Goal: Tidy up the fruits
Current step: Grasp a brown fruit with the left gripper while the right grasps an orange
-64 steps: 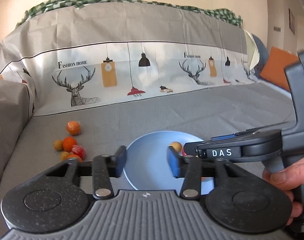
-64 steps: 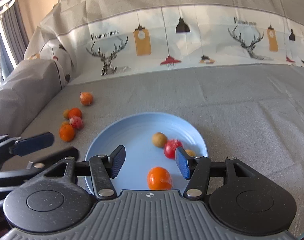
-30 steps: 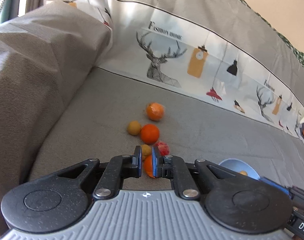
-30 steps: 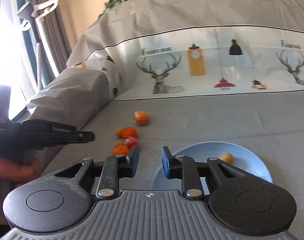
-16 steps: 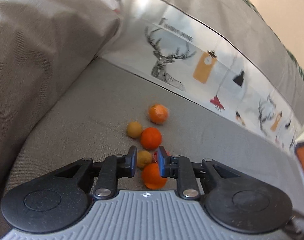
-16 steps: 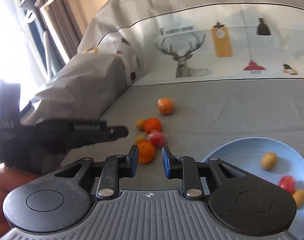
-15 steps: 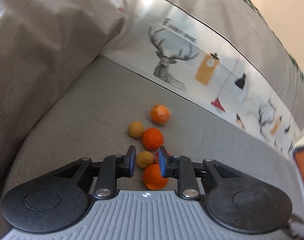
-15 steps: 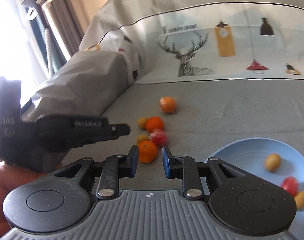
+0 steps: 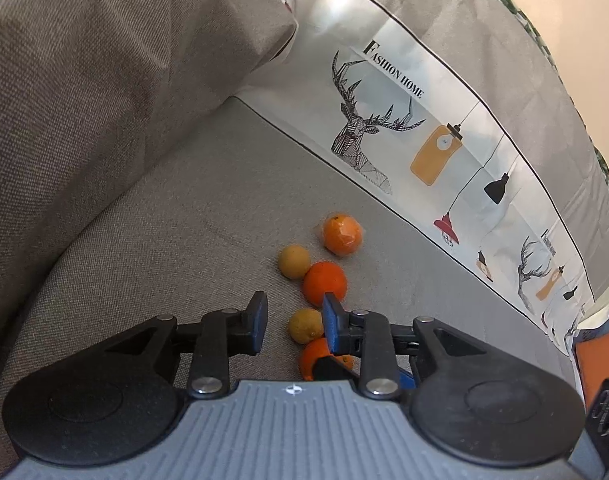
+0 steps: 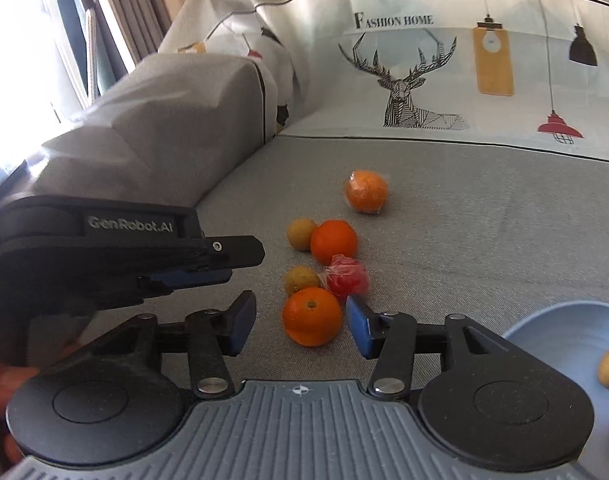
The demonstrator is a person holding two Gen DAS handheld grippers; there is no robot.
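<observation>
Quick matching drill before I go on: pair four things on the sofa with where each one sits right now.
1. nearest orange
2. wrapped orange
3. red wrapped fruit
4. blue plate

a. alone, nearest the printed backrest
b. lower right edge of the right wrist view
c. between the right tool's open pads
d. just behind the nearest orange, touching it

Pairs: 1-c, 2-a, 3-d, 4-b

Bright window glare at left, fisheye-bent edges, slight blur throughout.
</observation>
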